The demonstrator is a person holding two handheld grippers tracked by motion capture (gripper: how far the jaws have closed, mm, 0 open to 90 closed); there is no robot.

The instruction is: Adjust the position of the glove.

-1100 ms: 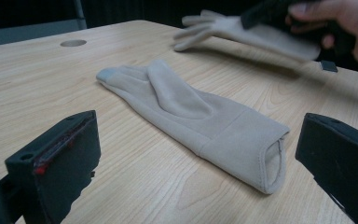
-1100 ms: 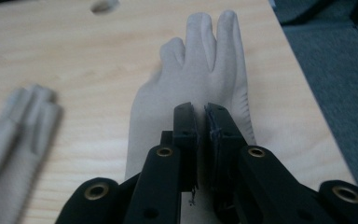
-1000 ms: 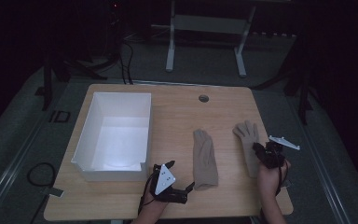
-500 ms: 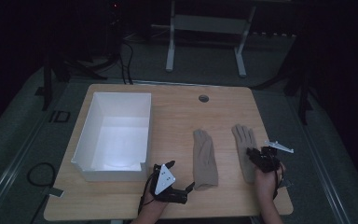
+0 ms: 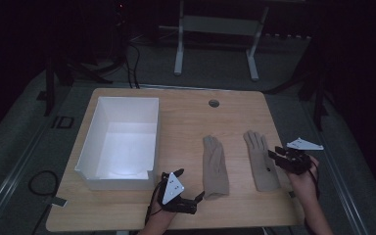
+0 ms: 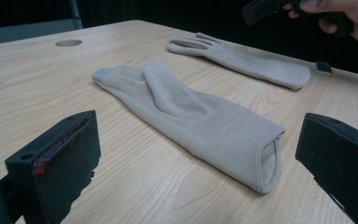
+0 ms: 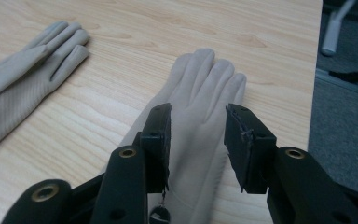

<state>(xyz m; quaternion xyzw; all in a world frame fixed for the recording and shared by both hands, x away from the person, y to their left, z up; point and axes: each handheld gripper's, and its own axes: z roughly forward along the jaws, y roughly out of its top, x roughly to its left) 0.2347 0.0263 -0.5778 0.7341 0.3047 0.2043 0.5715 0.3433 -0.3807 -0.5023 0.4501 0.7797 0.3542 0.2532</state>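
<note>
Gloves, the left glove (image 5: 215, 166) and right glove (image 5: 261, 159), lie at lower centre, white box (image 5: 94, 142) empty; my left tongs (image 5: 194, 202) and right tongs (image 5: 276, 157) gape, nothing gripped yet.

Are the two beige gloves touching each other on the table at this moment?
Apart. In the high view a strip of bare wood runs between the left glove and the right glove; the left gripper view shows the same gap.
</note>
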